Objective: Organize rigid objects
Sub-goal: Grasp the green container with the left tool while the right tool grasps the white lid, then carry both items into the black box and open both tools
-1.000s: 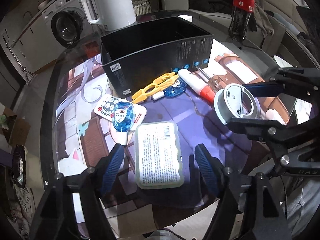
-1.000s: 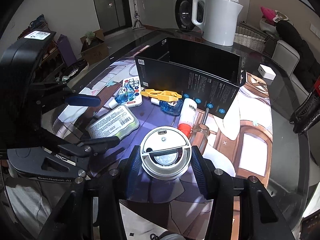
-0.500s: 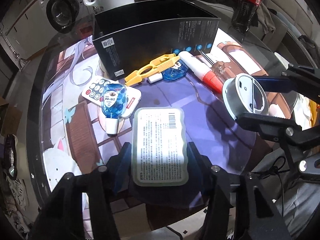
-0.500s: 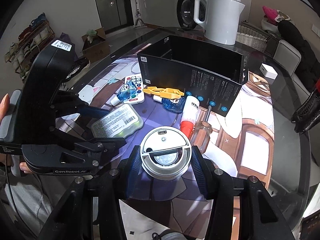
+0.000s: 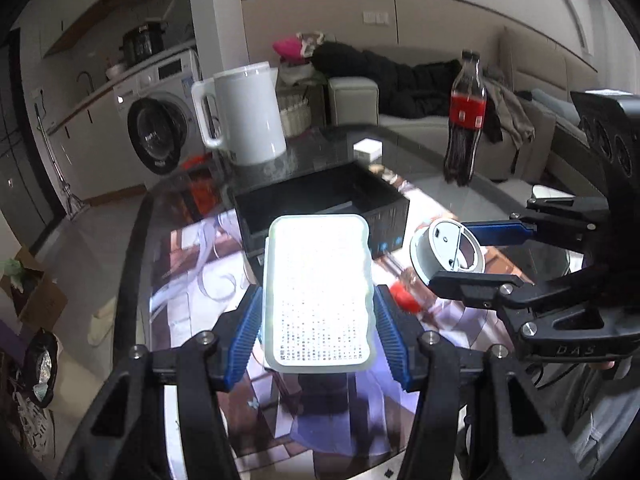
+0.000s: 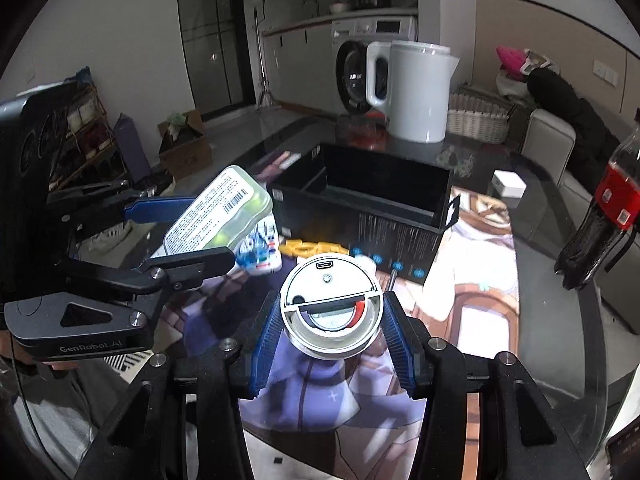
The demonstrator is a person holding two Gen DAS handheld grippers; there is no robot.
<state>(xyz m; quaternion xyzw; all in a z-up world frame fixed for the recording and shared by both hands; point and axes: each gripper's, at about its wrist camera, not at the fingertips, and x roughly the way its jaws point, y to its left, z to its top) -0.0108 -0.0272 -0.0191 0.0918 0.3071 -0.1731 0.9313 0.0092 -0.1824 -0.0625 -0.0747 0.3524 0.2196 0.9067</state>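
I have the left gripper (image 5: 318,322) clamped on the pale flat rectangular plastic case (image 5: 318,292) and the right gripper (image 6: 330,330) clamped on the round white disc-shaped gadget (image 6: 330,308), both lifted at mid-frame, so next I judge each must be carried over the open black cardboard box (image 6: 360,196) just behind and let go inside.

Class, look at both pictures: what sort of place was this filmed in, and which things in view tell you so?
Most likely a home, an open living and kitchen area: a washing machine under a counter, a sofa with clothes on it, and a white kettle on the glass table.
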